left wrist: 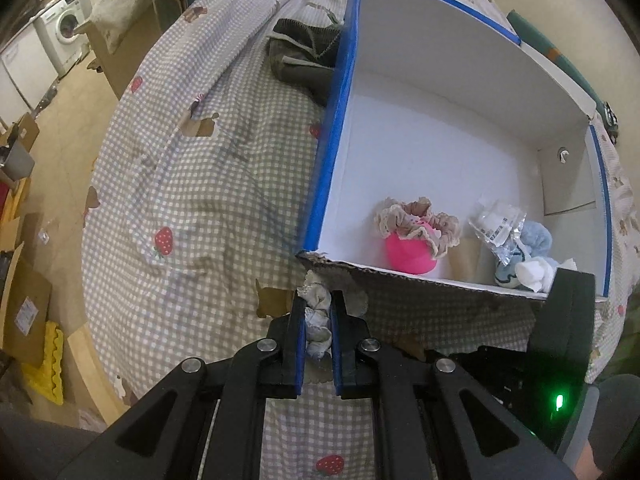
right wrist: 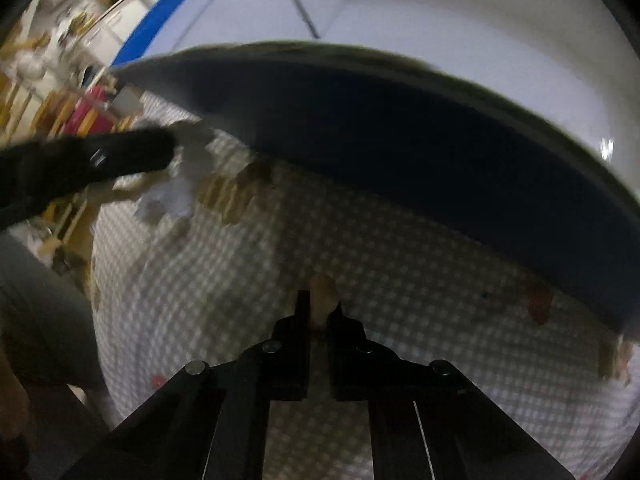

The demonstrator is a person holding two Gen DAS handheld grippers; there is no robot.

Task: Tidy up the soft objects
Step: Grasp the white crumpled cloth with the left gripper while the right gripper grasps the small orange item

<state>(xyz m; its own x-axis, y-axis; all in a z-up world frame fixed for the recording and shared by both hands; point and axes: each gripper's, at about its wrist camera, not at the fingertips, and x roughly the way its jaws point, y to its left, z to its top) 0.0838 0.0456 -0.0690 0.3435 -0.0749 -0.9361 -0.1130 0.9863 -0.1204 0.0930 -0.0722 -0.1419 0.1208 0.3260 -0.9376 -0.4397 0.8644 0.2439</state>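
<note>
My left gripper (left wrist: 318, 304) is shut on a pale frilly fabric scrunchie (left wrist: 318, 320), just in front of the near edge of a white box with blue rim (left wrist: 332, 152) on the checked bedspread. Inside the box lie a beige frilly scrunchie (left wrist: 416, 220) over a pink round item (left wrist: 408, 256), a crinkled plastic packet (left wrist: 498, 228) and light blue and white soft items (left wrist: 528, 256). The right gripper (right wrist: 319, 312) is nearly closed just above the bedspread, with a tan patch between its tips; the view is blurred. The left gripper with its scrunchie (right wrist: 176, 184) shows at that view's left.
A dark grey folded garment (left wrist: 304, 56) lies on the bed beside the box's far left wall. The box's dark outer wall (right wrist: 400, 140) fills the right wrist view. Cardboard, a washing machine (left wrist: 64, 28) and clutter stand on the floor to the left.
</note>
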